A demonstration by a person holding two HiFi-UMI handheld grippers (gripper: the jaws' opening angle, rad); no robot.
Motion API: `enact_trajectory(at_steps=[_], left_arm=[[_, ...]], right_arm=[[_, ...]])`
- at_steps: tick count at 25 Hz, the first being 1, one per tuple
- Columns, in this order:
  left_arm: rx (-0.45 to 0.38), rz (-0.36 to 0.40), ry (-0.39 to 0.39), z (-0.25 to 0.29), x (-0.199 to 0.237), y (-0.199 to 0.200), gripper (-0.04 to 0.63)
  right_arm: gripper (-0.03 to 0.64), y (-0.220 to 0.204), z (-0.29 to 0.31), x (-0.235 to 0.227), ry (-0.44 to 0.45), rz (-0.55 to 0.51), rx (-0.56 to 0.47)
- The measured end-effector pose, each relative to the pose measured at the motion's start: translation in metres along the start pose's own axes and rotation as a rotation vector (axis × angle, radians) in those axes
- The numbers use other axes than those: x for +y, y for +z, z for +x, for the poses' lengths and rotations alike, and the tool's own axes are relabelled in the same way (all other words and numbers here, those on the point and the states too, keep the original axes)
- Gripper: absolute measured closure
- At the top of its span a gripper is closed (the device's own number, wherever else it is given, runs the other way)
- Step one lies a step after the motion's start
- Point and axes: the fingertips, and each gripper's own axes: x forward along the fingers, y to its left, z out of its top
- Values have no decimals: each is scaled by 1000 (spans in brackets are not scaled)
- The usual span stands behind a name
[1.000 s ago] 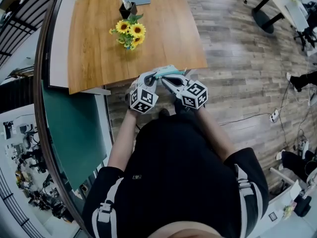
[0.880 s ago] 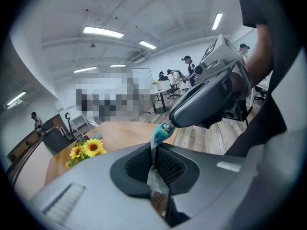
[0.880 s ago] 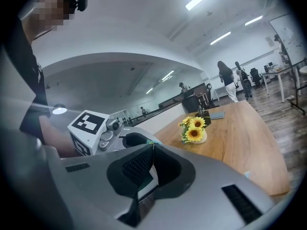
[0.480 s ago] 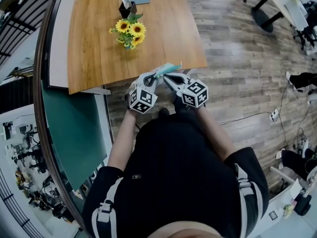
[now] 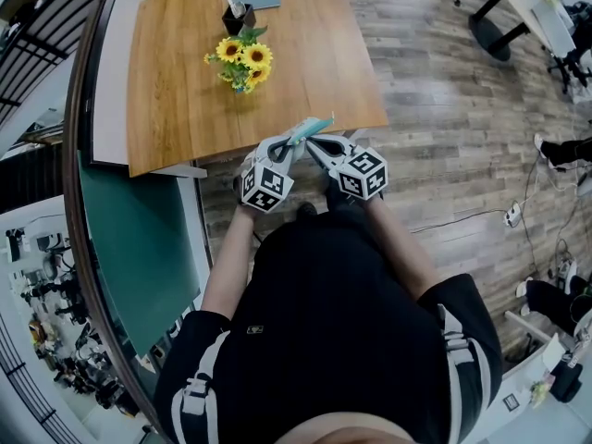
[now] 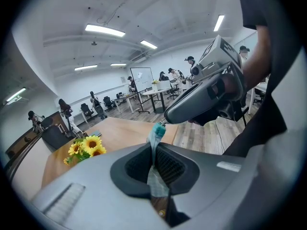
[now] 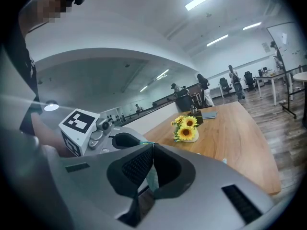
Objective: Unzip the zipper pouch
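Pouch: one teal pouch (image 5: 311,128), centre frame, at the counter's (image 5: 185,91) near edge, between both grippers.
Left gripper (image 6: 154,164): jaws pinching pouch.
Right gripper (image 7: 152,169): jaws pinching pouch.
Grippers: two.

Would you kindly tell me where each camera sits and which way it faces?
Head view: on the head, facing steeply down at the table; torso, forearms, left gripper, right gripper show.
Left gripper view: on the left gripper, facing past the pinched pouch into the room; right gripper shows.
Right gripper view: on the right gripper, facing the table; left gripper shows.
All share the sunflowers.
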Motion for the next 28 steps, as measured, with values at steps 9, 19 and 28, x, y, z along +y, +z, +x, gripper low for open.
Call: enact_trajectory(at_steps=[9, 19, 28], left_arm=[[-8, 10, -23, 4, -9, 3, 588], [-11, 19, -34, 3, -14, 4, 588], [-13, 20, -39, 4, -17, 8, 588]], right_arm=[[612, -5, -6, -10, -51, 3, 15], [611, -7, -8, -14, -72, 8, 20], [611, -8, -10, -19, -98, 8, 19]])
